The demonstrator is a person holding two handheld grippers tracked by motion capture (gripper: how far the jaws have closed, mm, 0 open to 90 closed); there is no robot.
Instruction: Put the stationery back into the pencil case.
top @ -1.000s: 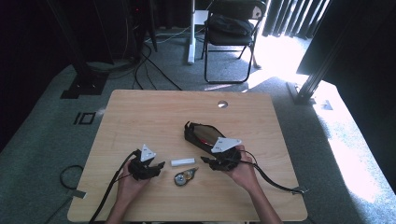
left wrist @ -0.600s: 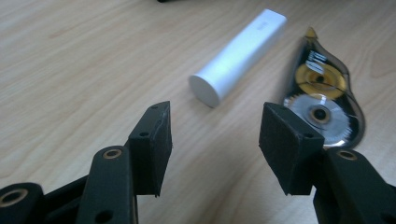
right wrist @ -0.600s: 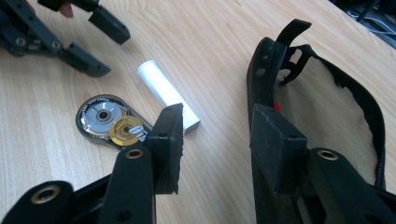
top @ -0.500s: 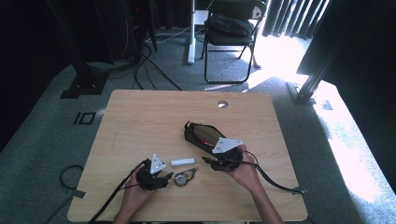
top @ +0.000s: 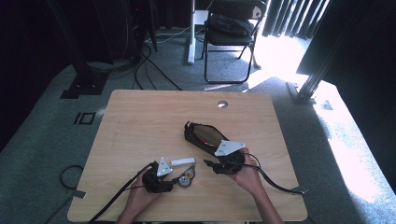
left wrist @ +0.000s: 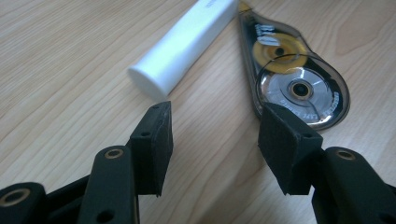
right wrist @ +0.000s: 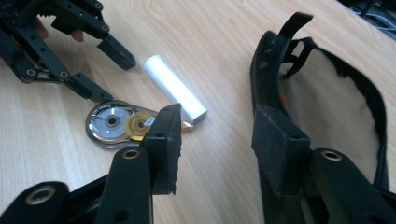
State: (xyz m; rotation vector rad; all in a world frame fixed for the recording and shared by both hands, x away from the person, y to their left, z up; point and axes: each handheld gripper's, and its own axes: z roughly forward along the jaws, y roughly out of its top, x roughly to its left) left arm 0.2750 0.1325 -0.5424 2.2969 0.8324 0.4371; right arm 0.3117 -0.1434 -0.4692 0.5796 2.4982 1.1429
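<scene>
Hovering just short of the tape roller and white tube on the counter — left tongs gaping empty, right tongs opening, empty.

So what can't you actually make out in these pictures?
- Tape dispenser: label print too small and blurred, left gripper view.
- White tube: far end cut off by the top edge, left gripper view.
- Black pouch: contents hidden by its own rim, right gripper view.
</scene>
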